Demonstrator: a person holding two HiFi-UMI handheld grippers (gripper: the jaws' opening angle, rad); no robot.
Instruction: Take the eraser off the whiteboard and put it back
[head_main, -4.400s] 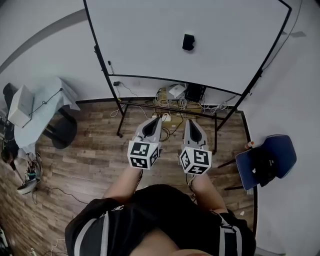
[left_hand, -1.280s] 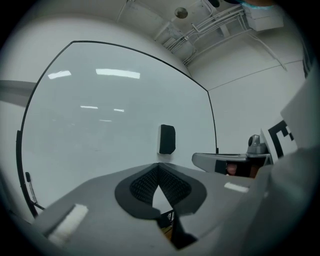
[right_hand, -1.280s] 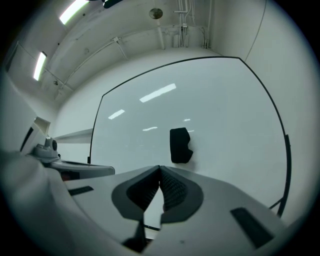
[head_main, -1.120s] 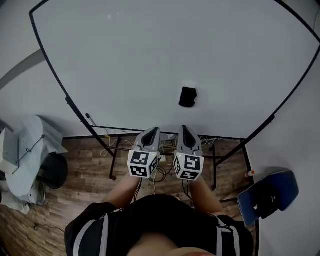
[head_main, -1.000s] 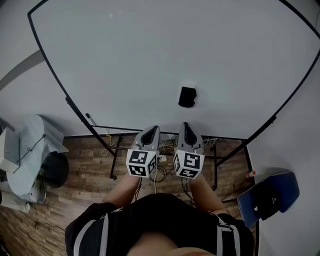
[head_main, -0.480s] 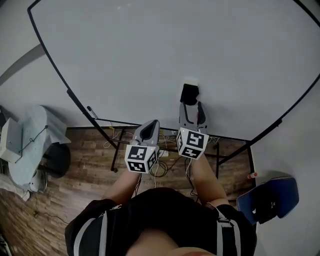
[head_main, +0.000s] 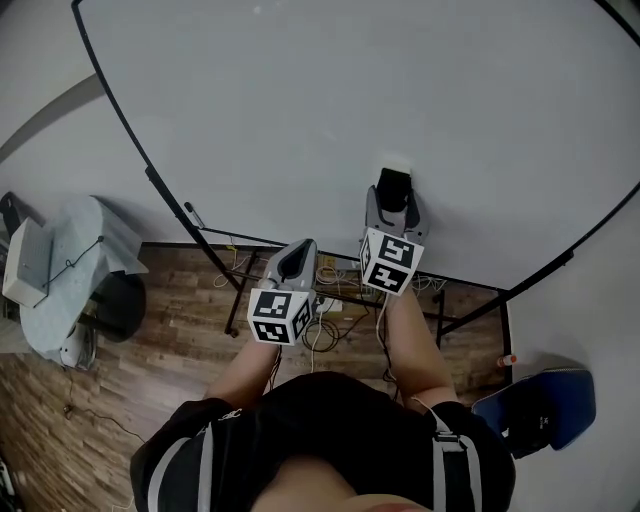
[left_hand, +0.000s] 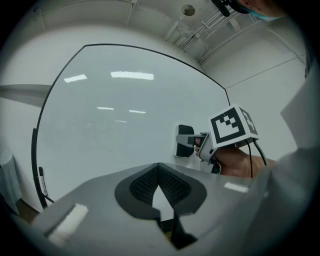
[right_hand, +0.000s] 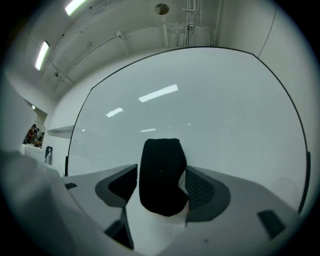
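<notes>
A black eraser (head_main: 393, 186) (right_hand: 161, 172) sticks to the whiteboard (head_main: 300, 100) near its lower edge. My right gripper (head_main: 392, 202) (right_hand: 161, 189) reaches level to the board. Its jaws have just been opening and stand wide on either side of the eraser, with a narrow gap showing at the left pad. In the left gripper view the eraser (left_hand: 184, 141) shows between the right gripper's fingers (left_hand: 192, 142). My left gripper (head_main: 299, 250) (left_hand: 159, 167) hangs back lower left, short of the board, with its pads together and nothing in them.
The board stands on a black frame with a marker (head_main: 190, 213) clipped at its left leg. Cables (head_main: 322, 300) lie on the wooden floor beneath. A cloth-covered table (head_main: 85, 245) is at the left and a blue chair (head_main: 545, 405) at the lower right.
My right gripper has gone forward and up to the eraser and opened its jaws round it. The left gripper has stayed low. The board has come closer.
</notes>
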